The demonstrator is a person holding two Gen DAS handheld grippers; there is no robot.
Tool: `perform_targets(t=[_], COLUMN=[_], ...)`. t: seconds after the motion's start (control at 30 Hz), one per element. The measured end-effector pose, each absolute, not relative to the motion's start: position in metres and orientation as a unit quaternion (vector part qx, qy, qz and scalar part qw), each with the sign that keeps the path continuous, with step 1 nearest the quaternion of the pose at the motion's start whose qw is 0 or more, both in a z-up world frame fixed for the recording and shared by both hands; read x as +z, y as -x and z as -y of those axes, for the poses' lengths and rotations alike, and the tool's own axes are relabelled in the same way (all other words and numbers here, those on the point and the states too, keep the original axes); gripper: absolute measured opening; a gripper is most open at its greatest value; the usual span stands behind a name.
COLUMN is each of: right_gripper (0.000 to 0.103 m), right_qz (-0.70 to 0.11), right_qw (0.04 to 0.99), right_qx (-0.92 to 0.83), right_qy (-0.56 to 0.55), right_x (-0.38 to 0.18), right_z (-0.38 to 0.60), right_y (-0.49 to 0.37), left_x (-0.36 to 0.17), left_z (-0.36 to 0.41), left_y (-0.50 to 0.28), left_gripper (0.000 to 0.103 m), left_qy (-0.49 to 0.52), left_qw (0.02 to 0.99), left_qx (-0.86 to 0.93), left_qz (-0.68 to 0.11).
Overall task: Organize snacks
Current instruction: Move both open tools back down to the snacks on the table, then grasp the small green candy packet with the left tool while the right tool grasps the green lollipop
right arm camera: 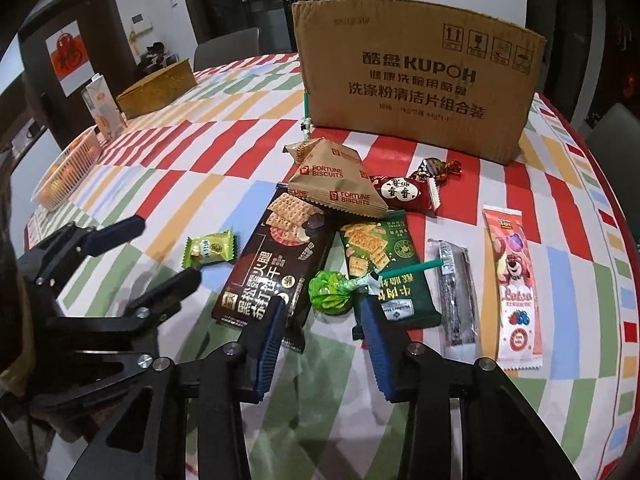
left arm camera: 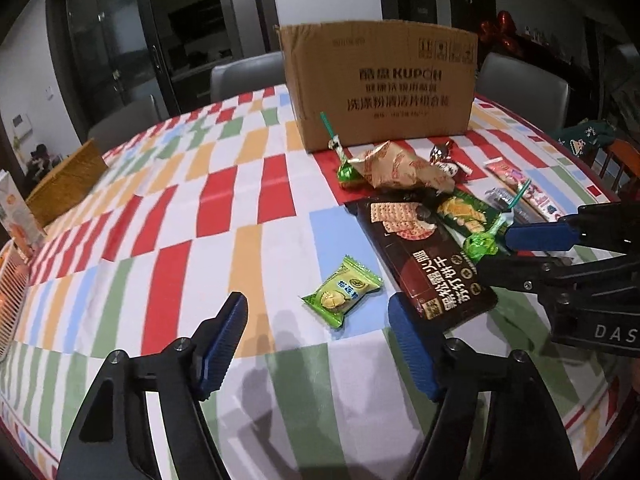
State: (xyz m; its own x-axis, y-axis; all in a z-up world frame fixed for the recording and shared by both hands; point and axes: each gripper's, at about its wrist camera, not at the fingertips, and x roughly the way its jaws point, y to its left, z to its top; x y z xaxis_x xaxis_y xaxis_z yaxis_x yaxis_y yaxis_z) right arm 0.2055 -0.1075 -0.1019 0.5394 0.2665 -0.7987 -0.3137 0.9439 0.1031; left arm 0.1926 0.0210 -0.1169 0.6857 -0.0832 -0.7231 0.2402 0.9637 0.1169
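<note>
Checked tablecloth [right arm camera: 224,148] – woven box [right arm camera: 158,88], carton [right arm camera: 104,106], white basket [right arm camera: 66,172] at left

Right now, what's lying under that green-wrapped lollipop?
The green-wrapped lollipop rests across the dark brown cracker packet and dark green cracker packet; anything beneath those is hidden.

A: Your left gripper [left arm camera: 318,318] hovers low over the surface, jaws spread wide, nothing between the blue pads [left arm camera: 224,340].

B: And my right?

A: Your right gripper [right arm camera: 324,320] is also parted, jaws angled down toward the surface. Seen from your left wrist, it [left arm camera: 492,250] reaches in from the right side, one finger above the other.

B: How do the two sit relative to each other?

A: Near but apart; from your right wrist view the left gripper [right arm camera: 168,248] lies off to the left, fingers pointing up and right.
</note>
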Motion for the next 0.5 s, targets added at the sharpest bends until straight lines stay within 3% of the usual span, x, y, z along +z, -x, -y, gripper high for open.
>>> perform_targets(t=[0.37, 0.5], right_gripper=[0.035, 0.032], right_qz=[-0.446, -0.447], right_qw=[0.879, 0.877], right_qx=[0.168, 0.176], right_qy=[0.023, 0.021], right_x=[-0.107, -0.108], right_z=[0.104, 0.103], right_y=[-0.219, -0.219], left_x=[-0.131, -0.131], left_z=[-0.023, -0.019], left_y=[-0.22, -0.224], left_gripper=[0.06, 0.05], left_qy=[-0.053, -0.053], left_qw=[0.891, 0.891], left_qx=[-0.122, -0.124], left_qz=[-0.434, -0.434])
